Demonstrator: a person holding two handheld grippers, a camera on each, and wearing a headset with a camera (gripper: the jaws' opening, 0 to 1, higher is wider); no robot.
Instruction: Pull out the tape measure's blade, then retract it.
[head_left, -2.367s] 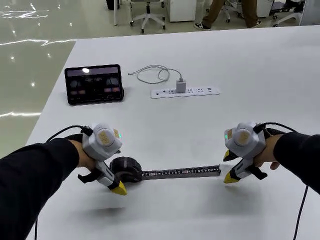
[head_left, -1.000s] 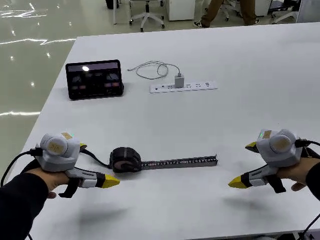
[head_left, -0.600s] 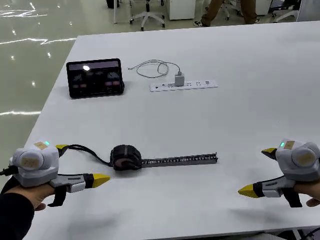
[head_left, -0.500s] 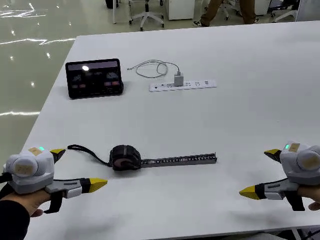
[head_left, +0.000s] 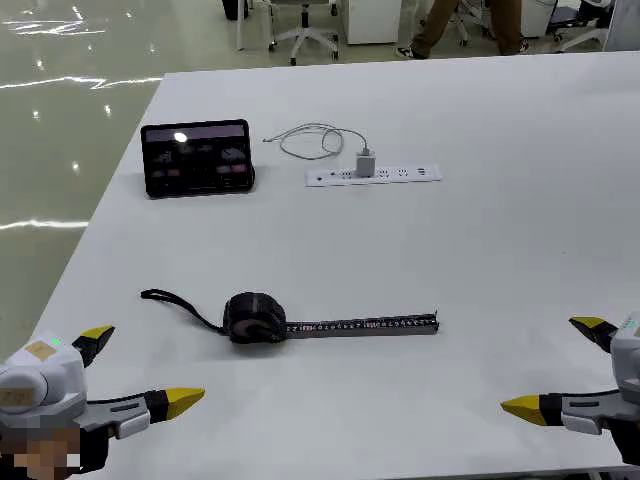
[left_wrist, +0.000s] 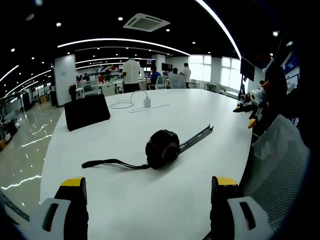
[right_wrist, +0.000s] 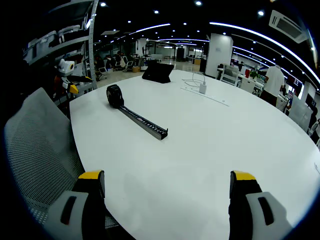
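Head view: the tape measure (head_left: 253, 318) lies on the white worktop (head_left: 480, 200), its blade (head_left: 365, 325) drawn out flat to the right and its strap (head_left: 180, 304) trailing left. The left claw (head_left: 140, 365) hangs at the near left, released, well apart from the case. The right claw (head_left: 556, 366) hangs at the near right, also released, well apart from the blade's tip. A tablet (head_left: 197, 158) and a power strip (head_left: 372, 175) sit farther back.

Left gripper view: the yellow-tipped jaws stand wide, with the case ahead between them, untouched.

Right gripper view: the jaws stand wide and the blade's tip lies ahead, nearer than the case.
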